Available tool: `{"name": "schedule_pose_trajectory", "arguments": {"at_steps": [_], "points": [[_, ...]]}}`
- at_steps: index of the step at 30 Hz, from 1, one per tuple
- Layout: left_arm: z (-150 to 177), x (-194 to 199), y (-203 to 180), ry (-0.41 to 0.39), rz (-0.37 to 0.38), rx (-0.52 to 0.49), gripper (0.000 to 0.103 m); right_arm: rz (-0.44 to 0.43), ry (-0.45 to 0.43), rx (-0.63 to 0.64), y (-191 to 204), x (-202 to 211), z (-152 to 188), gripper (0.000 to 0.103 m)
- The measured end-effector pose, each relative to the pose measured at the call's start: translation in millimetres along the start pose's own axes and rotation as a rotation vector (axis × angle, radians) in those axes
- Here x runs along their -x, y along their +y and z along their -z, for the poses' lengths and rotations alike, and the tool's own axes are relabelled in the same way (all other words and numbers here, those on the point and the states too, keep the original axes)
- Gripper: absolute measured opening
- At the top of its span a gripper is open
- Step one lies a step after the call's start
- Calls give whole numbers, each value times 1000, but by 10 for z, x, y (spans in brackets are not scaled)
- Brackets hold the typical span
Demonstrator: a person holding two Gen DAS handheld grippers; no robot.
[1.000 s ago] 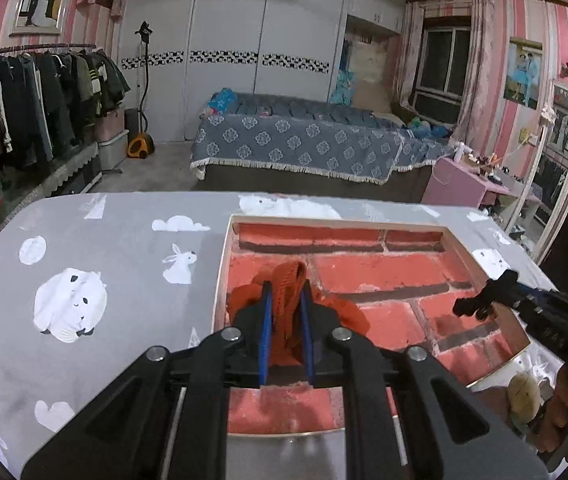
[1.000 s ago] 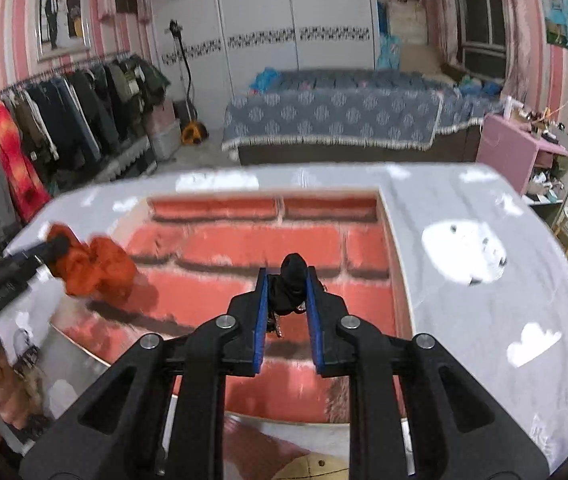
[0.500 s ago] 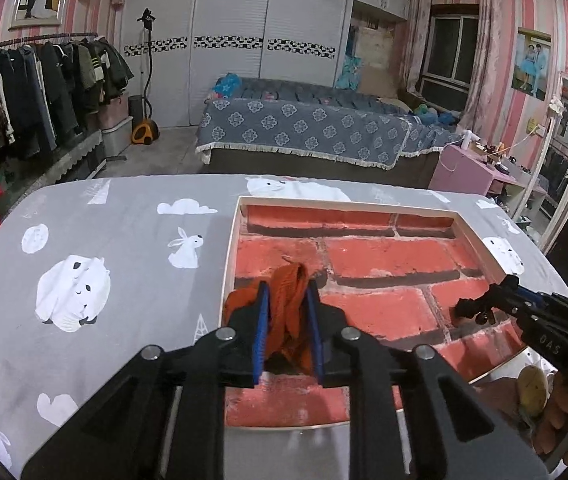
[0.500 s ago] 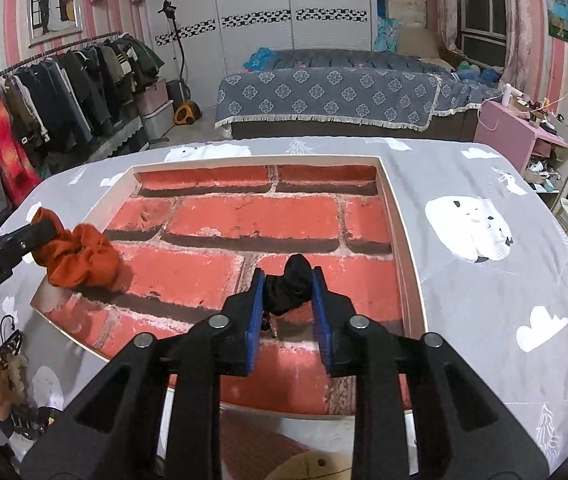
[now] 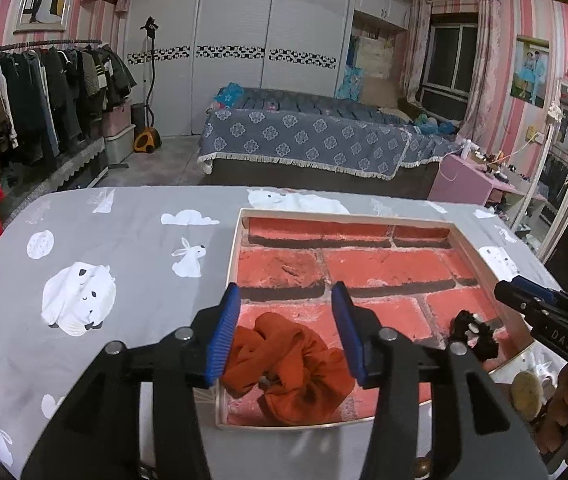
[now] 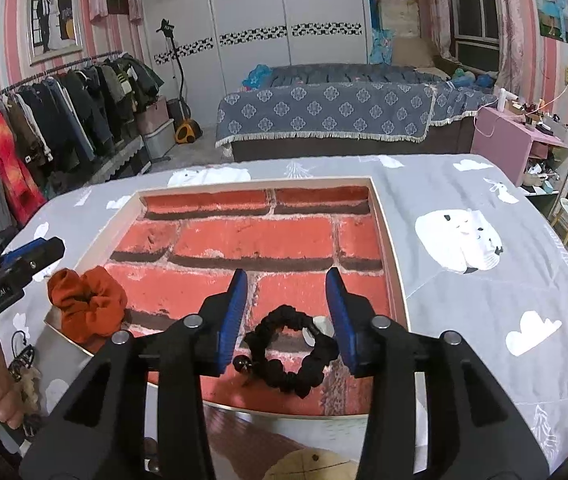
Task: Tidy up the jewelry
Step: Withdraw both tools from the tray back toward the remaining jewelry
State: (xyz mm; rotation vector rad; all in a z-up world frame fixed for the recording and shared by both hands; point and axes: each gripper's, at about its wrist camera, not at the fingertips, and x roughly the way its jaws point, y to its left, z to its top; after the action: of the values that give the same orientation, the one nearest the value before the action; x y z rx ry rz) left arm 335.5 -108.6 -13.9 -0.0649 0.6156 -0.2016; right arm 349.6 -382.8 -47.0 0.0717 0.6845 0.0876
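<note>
A shallow tray (image 5: 235, 240) with a red brick-pattern floor lies on the grey table; it also shows in the right wrist view (image 6: 388, 240). An orange scrunchie (image 5: 288, 364) lies in its near left corner, also seen in the right wrist view (image 6: 86, 304). My left gripper (image 5: 286, 328) is open just above it, jaws spread either side. A black scrunchie (image 6: 290, 352) lies near the tray's front right; it shows small in the left wrist view (image 5: 474, 334). My right gripper (image 6: 287, 308) is open over it, empty.
The table wears a grey cloth (image 5: 104, 240) printed with white animals and clouds. More small items (image 6: 24, 364) lie on the table left of the tray by the hand. A round beige object (image 5: 526, 390) sits at the tray's front right. A bed (image 5: 304, 140) and clothes rack (image 5: 24, 92) stand beyond.
Both grippers opened and let go: the orange scrunchie dropped from the left one and the black scrunchie from the right one, both now lying on the tray floor.
</note>
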Motion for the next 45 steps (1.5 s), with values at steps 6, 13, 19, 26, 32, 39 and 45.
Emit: {"name": "schedule_pose_trajectory", "arguments": {"at_steps": [6,13,19,26,32,39,45], "points": [[-145,338,14,-67,9,3,51,0,-56,4,2,292,-83,41],[-169,998,111,-133,-40,-50,59,14,-156,42,15,1081,-88,48],[194,1608,330,-193,-75,-61,65,8,-244,47,-69,1782,424,54],[1017,2031,317,-251,-165,-122,69,10,-299,-1,-94,2167,1249,69],[1497,2141,165,-278,-154,-132,74,30,-316,14,-67,2210,1571,70],[1594,2047,38,-215,-106,-124,74,33,-292,28,-36,2122,1611,70],[1570,1917,-56,-132,-82,-124,75,47,-243,24,-64,2028,1622,70]]}}
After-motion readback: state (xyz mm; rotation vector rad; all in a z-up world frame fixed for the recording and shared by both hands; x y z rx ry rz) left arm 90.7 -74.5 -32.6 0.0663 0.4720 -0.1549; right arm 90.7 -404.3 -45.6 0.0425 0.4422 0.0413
